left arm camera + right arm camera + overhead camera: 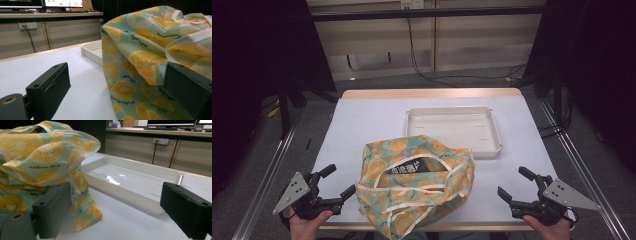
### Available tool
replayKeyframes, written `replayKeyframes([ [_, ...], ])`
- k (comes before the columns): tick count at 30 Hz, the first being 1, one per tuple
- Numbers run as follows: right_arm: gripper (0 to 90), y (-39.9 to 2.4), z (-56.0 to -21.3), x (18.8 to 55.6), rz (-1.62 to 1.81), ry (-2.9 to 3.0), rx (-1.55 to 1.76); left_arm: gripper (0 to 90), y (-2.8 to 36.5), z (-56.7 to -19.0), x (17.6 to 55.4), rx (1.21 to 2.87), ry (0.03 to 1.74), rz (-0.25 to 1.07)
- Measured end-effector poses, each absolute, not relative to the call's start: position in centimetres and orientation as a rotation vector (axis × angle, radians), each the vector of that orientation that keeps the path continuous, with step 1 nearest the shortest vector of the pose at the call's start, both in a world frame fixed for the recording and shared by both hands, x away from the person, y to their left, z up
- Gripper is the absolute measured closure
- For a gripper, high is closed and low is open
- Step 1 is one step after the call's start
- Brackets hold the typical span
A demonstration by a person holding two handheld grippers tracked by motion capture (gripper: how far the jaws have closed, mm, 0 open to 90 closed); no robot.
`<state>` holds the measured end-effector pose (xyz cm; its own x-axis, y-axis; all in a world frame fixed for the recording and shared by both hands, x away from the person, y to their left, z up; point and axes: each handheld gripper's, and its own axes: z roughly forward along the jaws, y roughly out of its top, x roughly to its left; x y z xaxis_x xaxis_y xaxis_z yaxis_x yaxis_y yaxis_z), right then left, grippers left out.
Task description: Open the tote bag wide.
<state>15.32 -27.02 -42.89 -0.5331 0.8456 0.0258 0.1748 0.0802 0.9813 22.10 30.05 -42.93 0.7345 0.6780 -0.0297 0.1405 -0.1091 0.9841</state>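
**Fruit-print bag flanked by two wide-open grippers**

The white-topped table (362, 120) is seen spread across the high view, edged in pale wood at the far side. On it, near the front edge and a little left of centre, the fruit-print cloth bag (414, 182) is slumped, its mouth gaping upward, with a dark packet (424, 165) glimpsed inside. Just behind the bag, toward the right, the shallow white tray (452, 111) is laid flat, a near corner just beside the fabric. The left gripper (339, 182) is held close to the bag's left side, jaws spread wide with nothing between them. The right gripper (514, 184) is held well off the bag's right side, jaws likewise parted and nothing gripped.
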Motion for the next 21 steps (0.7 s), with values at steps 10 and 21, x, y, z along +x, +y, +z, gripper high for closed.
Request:
replayKeyframes([
  [10,17.7,-26.9,-42.8,15.3,1.517,1.812,1.008,13.1,30.0,-42.9,22.0,1.658,0.679,0.502],
  [21,32.2,-25.8,-42.3,15.8,1.556,1.898,0.987,23.6,29.9,-42.4,21.4,1.693,0.621,0.484],
])
